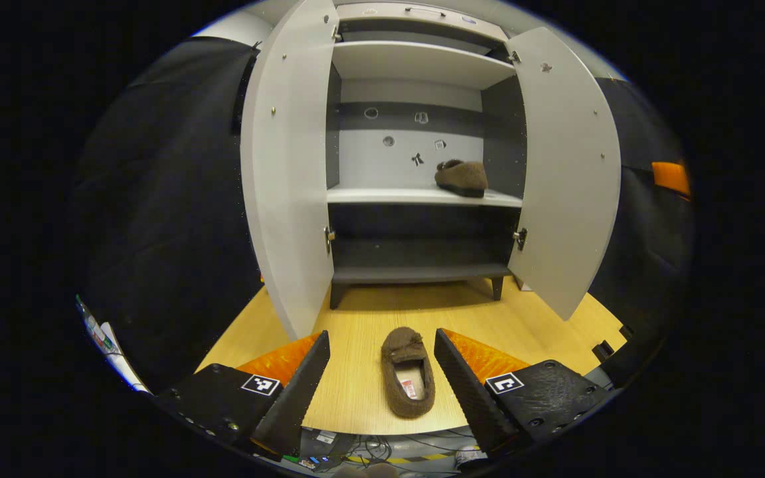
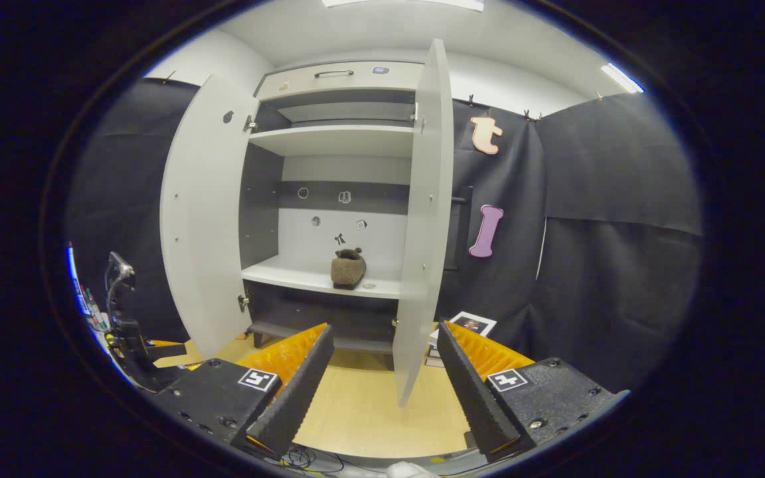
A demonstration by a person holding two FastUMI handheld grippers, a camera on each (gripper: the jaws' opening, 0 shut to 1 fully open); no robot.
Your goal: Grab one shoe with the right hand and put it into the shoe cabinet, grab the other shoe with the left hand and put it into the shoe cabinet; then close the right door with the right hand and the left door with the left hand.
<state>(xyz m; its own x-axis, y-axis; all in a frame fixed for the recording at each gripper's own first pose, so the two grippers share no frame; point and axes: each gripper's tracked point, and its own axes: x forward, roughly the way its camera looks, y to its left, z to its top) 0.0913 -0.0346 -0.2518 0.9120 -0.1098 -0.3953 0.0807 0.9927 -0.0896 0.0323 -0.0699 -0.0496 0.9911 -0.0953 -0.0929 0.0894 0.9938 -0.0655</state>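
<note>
Your left hand-held gripper (image 1: 379, 358) is hanging released over the wooden floor (image 1: 356, 398), fingers spread wide and gripping nothing; one brown shoe (image 1: 409, 380) is lying on the floor between the two fingers, toe pointing toward the cabinet, touching neither pad. A small label is showing inside that shoe's opening, red and white, too small to read. Each finger block is carrying a square black-and-white marker tag (image 1: 261, 384), a pattern rather than writing. In the left gripper view the shoe cabinet (image 1: 416, 66) is standing ahead with both doors swung open, the left door (image 1: 286, 172) and the right door (image 1: 565, 172) framing the shelves. The other brown shoe (image 1: 462, 177) is sitting on the middle white shelf (image 1: 382, 194), toward its right end, near the cabinet's side wall. Small stickers are dotting the cabinet's back panel, none legible. Your right hand-held gripper (image 2: 386, 362) is likewise hanging released, fingers well apart, holding and touching nothing. In the right gripper view it is facing the cabinet at an angle from the right, with the open right door edge-on just beyond the fingers, and the shelved shoe is showing on the white shelf past that door. A printed sheet (image 2: 472, 323) is lying low beside the cabinet, its writing unreadable.
</note>
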